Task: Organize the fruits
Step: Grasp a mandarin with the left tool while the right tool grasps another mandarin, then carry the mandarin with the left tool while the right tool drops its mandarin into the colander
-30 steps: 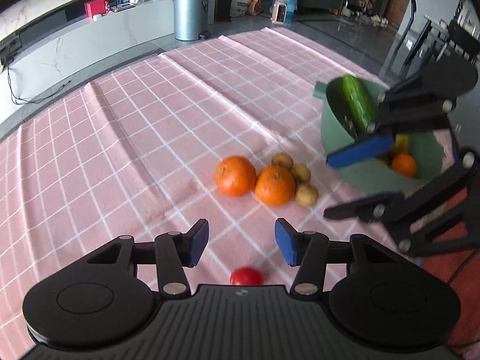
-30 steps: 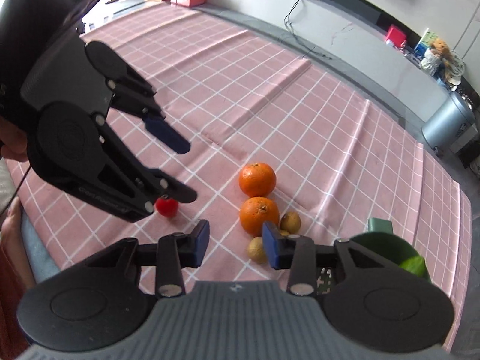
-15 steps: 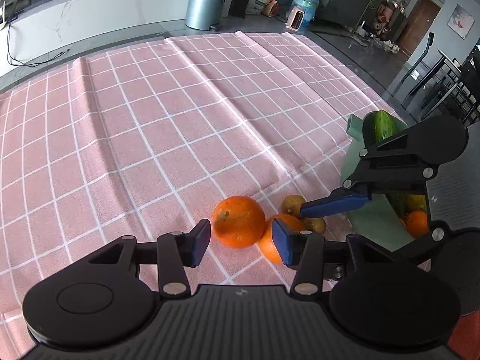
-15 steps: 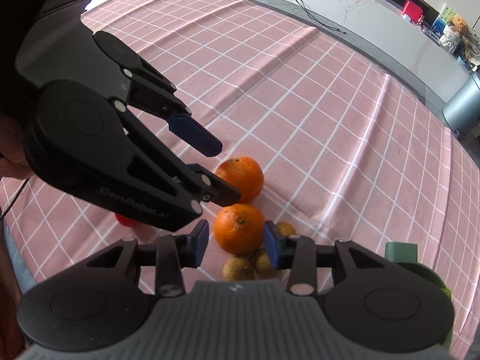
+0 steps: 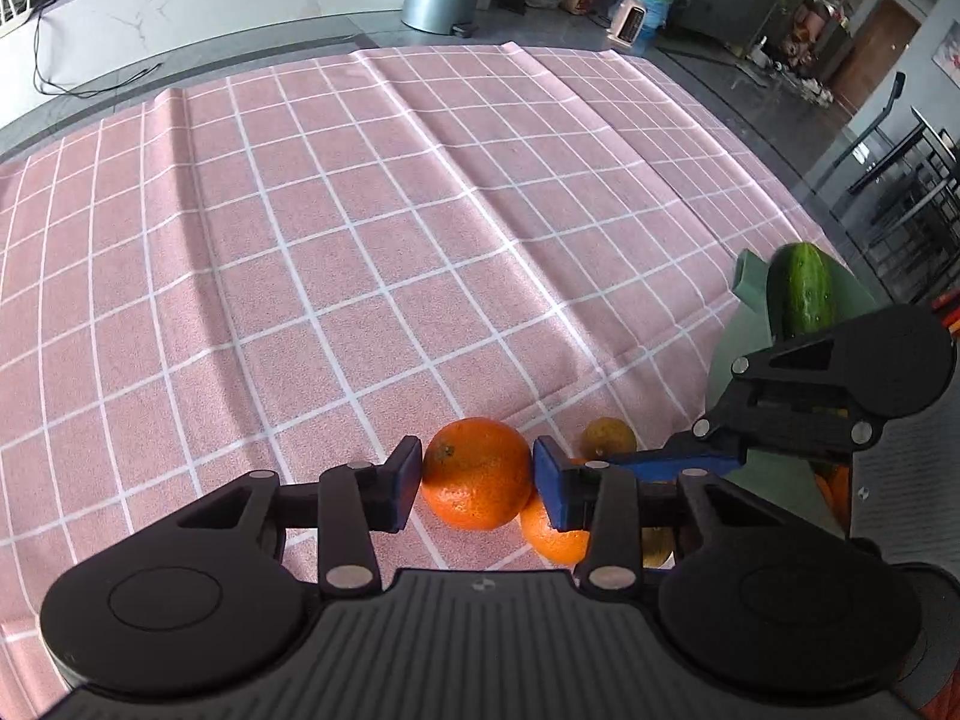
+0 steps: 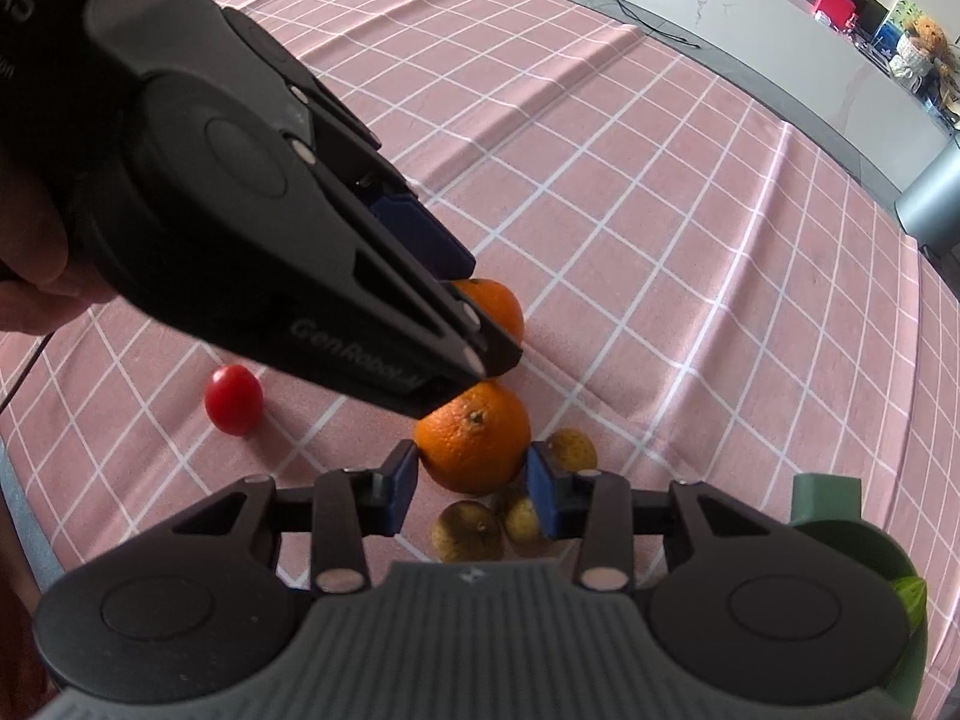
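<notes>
Two oranges lie touching on the pink checked cloth (image 5: 372,252) that covers the counter, and each gripper straddles one of them. The left gripper (image 5: 477,483) has its blue pads on either side of the far orange (image 5: 477,473); the right gripper (image 6: 471,477) brackets the near orange (image 6: 473,447) the same way. In both views the pads sit right at the skin, but I cannot tell whether either gripper is already clenched on its fruit or just about to close, since both oranges appear to rest on the cloth. The risk lies in how crowded this spot is. The left gripper's right finger pokes into the gap where the two oranges meet, and the right gripper's finger lies just beside it, so closing or lifting together could knock the tools against each other or nudge one orange out of the other's grasp. Round, firm fruit held only at its sides may also roll out if the pads sit low. Three small brownish fruits (image 6: 467,531) huddle against the near orange and would likely scatter if it is dragged rather than lifted. The green bowl (image 5: 729,360), with a cucumber (image 5: 801,294) standing in it, waits just to the right, and a small red tomato (image 6: 233,399) lies apart on the left.
</notes>
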A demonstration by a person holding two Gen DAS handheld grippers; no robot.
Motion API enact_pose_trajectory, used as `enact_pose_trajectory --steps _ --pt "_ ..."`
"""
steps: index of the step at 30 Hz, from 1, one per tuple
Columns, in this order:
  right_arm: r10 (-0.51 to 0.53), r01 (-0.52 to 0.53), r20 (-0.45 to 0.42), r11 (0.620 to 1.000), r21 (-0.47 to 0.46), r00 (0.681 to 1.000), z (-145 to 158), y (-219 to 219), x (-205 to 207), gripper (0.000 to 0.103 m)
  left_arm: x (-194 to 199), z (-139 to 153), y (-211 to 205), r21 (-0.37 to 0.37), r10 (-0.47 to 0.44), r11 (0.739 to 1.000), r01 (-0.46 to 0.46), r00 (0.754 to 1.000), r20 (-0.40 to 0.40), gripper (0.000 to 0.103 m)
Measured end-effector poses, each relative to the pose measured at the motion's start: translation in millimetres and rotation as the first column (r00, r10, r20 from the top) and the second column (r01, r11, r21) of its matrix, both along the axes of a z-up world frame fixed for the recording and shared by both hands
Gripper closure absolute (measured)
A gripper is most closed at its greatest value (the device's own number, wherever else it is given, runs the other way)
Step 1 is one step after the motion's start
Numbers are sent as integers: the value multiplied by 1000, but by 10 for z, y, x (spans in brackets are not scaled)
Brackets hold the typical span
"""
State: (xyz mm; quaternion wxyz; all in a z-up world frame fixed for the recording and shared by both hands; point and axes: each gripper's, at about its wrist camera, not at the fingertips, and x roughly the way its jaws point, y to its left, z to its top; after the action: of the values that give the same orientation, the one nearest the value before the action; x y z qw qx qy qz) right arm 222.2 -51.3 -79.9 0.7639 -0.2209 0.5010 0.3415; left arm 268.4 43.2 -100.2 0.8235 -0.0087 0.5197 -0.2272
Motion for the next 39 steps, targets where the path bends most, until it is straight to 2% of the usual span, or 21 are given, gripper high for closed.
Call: enact_pose_trajectory --steps 9,16,21,22,23,27,31,34,39 --pt "-25 24 13 999 25 1000 120 19 -66 70 -153 202 117 -31 63 998 -61 996 56 59" --pt "-30 26 63 997 68 998 455 28 -273 74 -399 492 227 -79 103 992 -95 988 110 59" --pt "-107 99 49 985 140 993 696 -183 -436 78 -573 726 158 -122 117 988 -100 984 137 59" --pt "-123 114 46 981 158 991 744 -248 -475 81 -622 766 126 -129 113 987 -94 983 145 59" --pt "-136 126 45 976 177 990 800 -318 -526 103 -670 796 88 -133 109 987 -89 982 152 59" --pt "-198 185 37 957 225 980 1021 -623 -672 103 -844 867 -97 -136 86 989 -65 984 155 59" --pt "-226 231 -49 941 248 973 958 -787 -722 103 -915 799 -259 -75 70 995 -61 991 118 59" --pt "-234 238 -47 939 248 971 865 -840 -896 103 -1032 737 -192 -28 73 997 -70 992 107 59" --pt "-242 254 -74 931 261 967 683 -936 -1253 103 -1256 651 33 -5 115 993 -115 991 68 59"
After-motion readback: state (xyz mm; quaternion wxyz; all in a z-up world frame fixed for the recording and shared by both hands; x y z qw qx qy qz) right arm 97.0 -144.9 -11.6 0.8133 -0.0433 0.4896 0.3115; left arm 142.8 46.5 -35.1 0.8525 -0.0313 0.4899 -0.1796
